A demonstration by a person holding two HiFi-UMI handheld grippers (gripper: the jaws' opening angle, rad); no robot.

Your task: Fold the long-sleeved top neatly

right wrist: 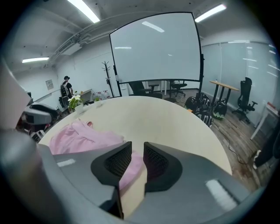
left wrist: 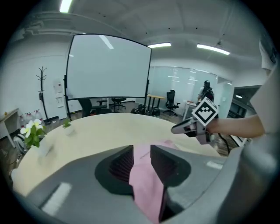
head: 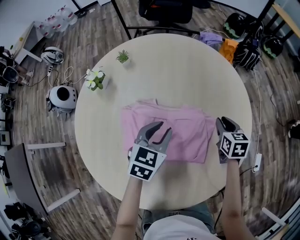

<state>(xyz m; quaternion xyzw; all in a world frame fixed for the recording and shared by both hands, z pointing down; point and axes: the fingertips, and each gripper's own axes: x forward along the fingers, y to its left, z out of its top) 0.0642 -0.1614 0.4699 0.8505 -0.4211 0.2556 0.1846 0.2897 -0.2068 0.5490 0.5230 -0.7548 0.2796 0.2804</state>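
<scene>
The pink long-sleeved top [head: 185, 133] lies partly folded in the middle of the round table [head: 187, 70]. My left gripper [head: 164, 128] is over the top's front-left part, shut on a fold of pink cloth [left wrist: 146, 183] that fills the gap between its jaws. My right gripper [head: 221, 123] sits at the top's right edge, its jaws close together with pink fabric [right wrist: 130, 169] caught between them. From the left gripper view [left wrist: 141, 151] the right gripper [left wrist: 186, 127] shows at the right. The right gripper view [right wrist: 137, 151] has the bunched top [right wrist: 78, 135] to its left.
A small green plant [head: 123, 56] and a pot of white flowers [head: 95, 79] stand on the table's far left. A chair [head: 164, 9] is behind the table. Bags [head: 243, 49] and round devices [head: 62, 97] lie on the floor around it.
</scene>
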